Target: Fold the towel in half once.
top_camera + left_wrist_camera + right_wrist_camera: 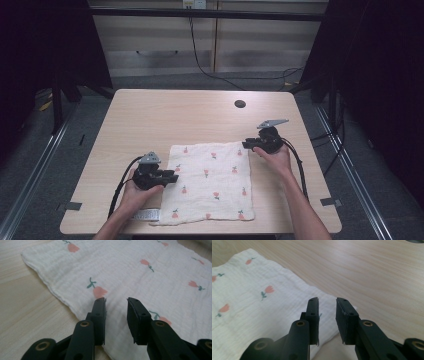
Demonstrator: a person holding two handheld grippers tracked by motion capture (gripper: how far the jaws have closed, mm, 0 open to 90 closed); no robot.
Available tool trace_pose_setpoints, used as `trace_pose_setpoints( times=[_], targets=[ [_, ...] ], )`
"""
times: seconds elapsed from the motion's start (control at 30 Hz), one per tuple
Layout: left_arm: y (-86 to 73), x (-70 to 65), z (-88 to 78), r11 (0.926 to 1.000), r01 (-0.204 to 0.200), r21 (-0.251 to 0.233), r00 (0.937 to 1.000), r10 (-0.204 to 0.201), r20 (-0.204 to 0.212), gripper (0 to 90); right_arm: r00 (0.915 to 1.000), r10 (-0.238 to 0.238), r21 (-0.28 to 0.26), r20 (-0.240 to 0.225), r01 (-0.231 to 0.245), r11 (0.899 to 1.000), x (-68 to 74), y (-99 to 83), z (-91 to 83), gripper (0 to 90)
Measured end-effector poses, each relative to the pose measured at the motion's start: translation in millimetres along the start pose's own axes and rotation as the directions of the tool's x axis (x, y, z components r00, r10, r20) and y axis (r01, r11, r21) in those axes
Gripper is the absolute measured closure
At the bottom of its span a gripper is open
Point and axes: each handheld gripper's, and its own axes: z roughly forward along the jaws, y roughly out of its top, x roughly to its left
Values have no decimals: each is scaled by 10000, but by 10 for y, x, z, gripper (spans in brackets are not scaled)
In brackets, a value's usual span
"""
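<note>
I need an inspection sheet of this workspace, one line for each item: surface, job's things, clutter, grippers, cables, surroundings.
Surface: light wooden table, with a round dark hole near its far right.
Job's things: white cloth with a small flower print, spread flat at the near middle; a label lies at its near left corner.
Clutter: nothing seen.
Grippers: left gripper open, at the cloth's left edge; right gripper open, at the cloth's far right corner. Neither holds anything.
Cables: a black cable trails from the left gripper, another from the right; a floor cable runs beyond the table.
Surroundings: grey floor, pale cabinets behind, dark curtains at the sides.
</note>
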Motion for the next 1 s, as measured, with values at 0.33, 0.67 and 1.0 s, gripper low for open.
trace_pose_setpoints(
  times=[0.33,0.67,1.0],
  targets=[
    [-29,41,-8,9998,141,-162,9997,-138,191,725,9982,416,640,428,-443,9970,-235,64,211,680],
    [-2,84,-11,9987,504,-61,9970,-499,594,640,9988,311,986,381,-348,9945,-187,34,306,785],
    [200,403,-203,9917,1011,-801,9939,-1042,-357,555,9997,240,941,42,-243,9953,-151,12,313,884]
  ],
)
